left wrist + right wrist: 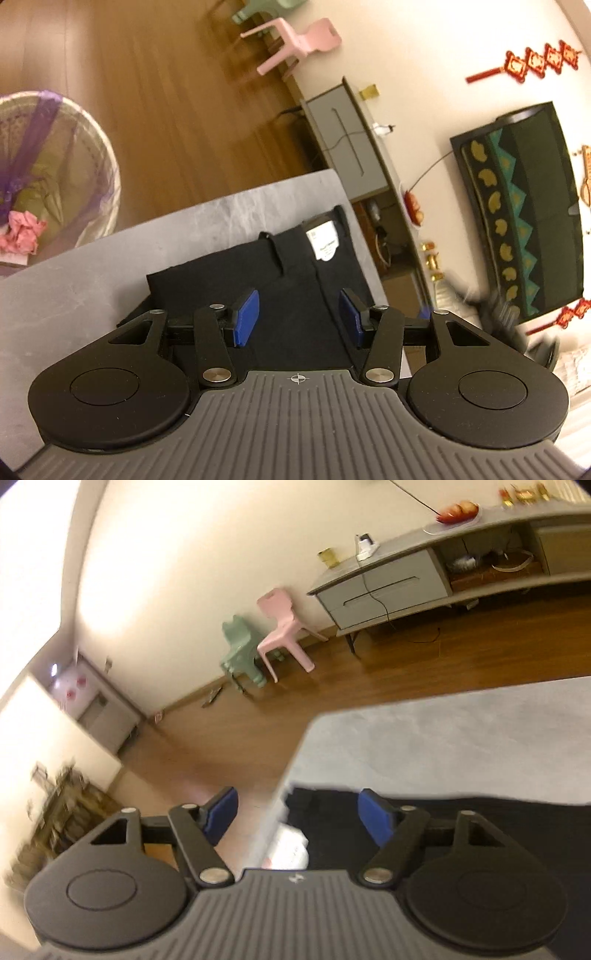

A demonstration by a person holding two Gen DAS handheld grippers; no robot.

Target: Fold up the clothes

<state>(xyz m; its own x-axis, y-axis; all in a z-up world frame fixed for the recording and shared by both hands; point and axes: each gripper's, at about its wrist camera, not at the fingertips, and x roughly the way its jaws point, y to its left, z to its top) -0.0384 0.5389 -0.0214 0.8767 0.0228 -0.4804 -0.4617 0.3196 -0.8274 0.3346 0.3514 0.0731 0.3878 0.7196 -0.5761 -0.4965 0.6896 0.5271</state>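
A black garment (295, 284) lies folded flat on the grey table (110, 280), with a white label (323, 243) showing at its far end. My left gripper (299, 317) hovers open over it, blue pads (245, 317) apart and nothing between them. In the right wrist view the same black garment (461, 812) lies along the near edge of the grey table (461, 738), its white label (290, 845) by the table corner. My right gripper (299, 819) is open above that corner, one pad over the floor, the other over the cloth.
A lined waste bin (55, 166) with pink paper stands left of the table. A pink chair (284, 627) and a green chair (238, 648) stand by the wall. A grey low cabinet (406, 579) runs along the wall, and a dark screen (524, 206) hangs above it. Wooden floor (332, 686) surrounds the table.
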